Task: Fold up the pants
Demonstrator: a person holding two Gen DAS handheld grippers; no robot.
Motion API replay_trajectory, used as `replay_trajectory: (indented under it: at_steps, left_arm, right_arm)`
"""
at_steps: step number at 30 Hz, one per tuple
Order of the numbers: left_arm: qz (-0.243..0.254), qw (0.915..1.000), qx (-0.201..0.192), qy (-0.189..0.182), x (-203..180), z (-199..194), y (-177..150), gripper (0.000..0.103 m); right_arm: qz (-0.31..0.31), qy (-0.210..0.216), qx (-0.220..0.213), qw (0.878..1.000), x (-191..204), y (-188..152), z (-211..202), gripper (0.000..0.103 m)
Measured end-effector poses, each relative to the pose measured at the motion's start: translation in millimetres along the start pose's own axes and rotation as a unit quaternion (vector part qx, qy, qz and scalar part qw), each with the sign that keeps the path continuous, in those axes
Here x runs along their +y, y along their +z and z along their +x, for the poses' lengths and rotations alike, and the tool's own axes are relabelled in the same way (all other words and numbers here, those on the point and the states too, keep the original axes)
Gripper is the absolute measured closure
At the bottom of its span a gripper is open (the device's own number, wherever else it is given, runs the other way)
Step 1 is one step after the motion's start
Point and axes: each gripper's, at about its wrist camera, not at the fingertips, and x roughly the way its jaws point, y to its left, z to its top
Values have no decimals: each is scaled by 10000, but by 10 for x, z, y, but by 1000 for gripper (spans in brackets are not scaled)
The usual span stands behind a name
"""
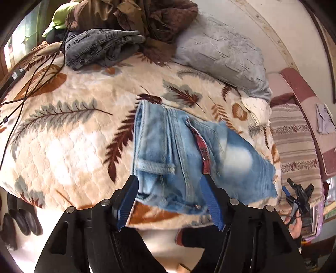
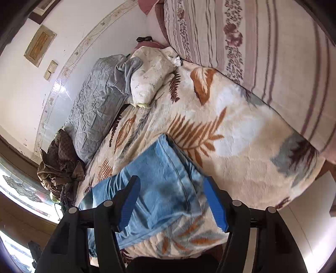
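Loosely folded jeans on leaf-print blanket, both hand-held grippers spread wide, seemingly empty.

No legible text, label, brand, number or sign appears in either wrist view (fabric patterns on the bedding are leaves and flowers only).

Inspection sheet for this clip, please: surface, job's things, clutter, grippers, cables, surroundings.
Surface: bed with leaf-print blanket.
Job's things: light blue jeans lying folded near the bed's edge, red plaid lining showing.
Clutter: grey jeans, brown clothes heap, grey pillow, white pillow.
Grippers: left gripper open above the jeans, holding nothing; right gripper open, holding nothing.
Cables: black cables across the blanket's left side.
Surroundings: striped bedding, shoes on the floor, white wall.
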Motion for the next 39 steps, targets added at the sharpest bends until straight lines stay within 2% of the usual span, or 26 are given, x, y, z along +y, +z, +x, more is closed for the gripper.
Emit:
replay_trajectory:
  at_steps: [3, 6, 7, 8, 9, 10, 12, 14, 16, 18, 19, 21, 23, 24, 25, 26, 27, 29, 30, 31, 34, 36, 39]
  left_arm:
    - [-401, 9976, 540, -137, 112, 394, 311, 42]
    - [-800, 9908, 1013, -416, 184, 758, 482, 45]
    - [-887, 9888, 1084, -517, 175, 819, 503, 57]
    - [-863, 9888, 1066, -581, 129, 811, 498, 80]
    - [-752, 9897, 1014, -673, 60, 771, 494, 85]
    - [-602, 9912, 882, -779, 11, 706, 471, 86]
    - [-278, 9958, 562, -671, -100, 609, 374, 86]
    - [-130, 9975, 598, -358, -116, 681, 251, 86]
    - [-272, 9956, 896, -41, -26, 903, 190, 86]
    - [-675, 9911, 1143, -111, 133, 1011, 157, 87]
    - [-835, 9901, 1106, -232, 194, 968, 154, 87]
    - [-895, 9909, 924, -384, 217, 809, 183, 86]
    - [-758, 9942, 680, -351, 160, 558, 167, 83]
    - [-654, 9956, 575, -343, 110, 422, 126, 79]
    - [-580, 9966, 466, -366, 60, 259, 48, 68]
    - [-488, 9974, 357, -401, 1, 129, -29, 58]
    - [-380, 9977, 268, -493, -78, 15, -137, 54]
    - [-191, 9967, 153, -778, -163, -161, -346, 33]
    - [-183, 9957, 127, -903, -181, -179, -451, 28]
    - [-214, 9948, 167, -986, -179, -147, -525, 26]
    - [-327, 9924, 573, -1043, -137, 192, -584, 27]
    - [-510, 9904, 697, -1079, -93, 445, -511, 28]
    - [-745, 9903, 776, -880, -48, 770, -409, 30]
  right_arm:
    - [-135, -219, 187, 9995, 97, 203, 425, 35]
    - [-286, -416, 432, 9978, 167, 289, 837, 35]
    - [-409, -519, 441, 9968, 213, 294, 941, 37]
    - [-593, -569, 452, 9956, 264, 298, 1015, 43]
    - [-835, -562, 502, 9937, 339, 307, 1071, 88]
    - [-1046, -572, 522, 9915, 426, 336, 1084, 99]
    - [-1324, -396, 122, 9903, 591, 406, 926, 99]
    - [-1274, -257, -109, 9915, 603, 498, 852, 99]
    - [-1162, -627, 247, 9909, 481, 555, 1076, 98]
    - [-1053, -1025, 691, 9867, 339, 522, 1325, 95]
    - [-968, -1073, 771, 9865, 301, 497, 1361, 89]
    - [-759, -857, 526, 9920, 281, 472, 1208, 87]
    - [-564, -507, 274, 9967, 271, 441, 927, 83]
    - [-521, -384, 192, 9977, 271, 404, 783, 71]
    - [-492, -298, 143, 9982, 266, 347, 641, 59]
    - [-456, -211, 112, 9987, 253, 273, 500, 56]
    - [-408, -114, 92, 9991, 228, 183, 368, 54]
    - [-236, 40, 118, 9996, 144, -13, 166, 50]
    - [-84, 89, 171, 9998, 84, -120, 112, 40]
    - [82, 120, 257, 9996, 22, -223, 93, 37]
    - [563, 257, 541, 9966, -136, -451, 152, 37]
    - [769, 209, 580, 9951, -202, -526, 217, 37]
    - [1061, 384, 445, 9926, -247, -534, 350, 37]
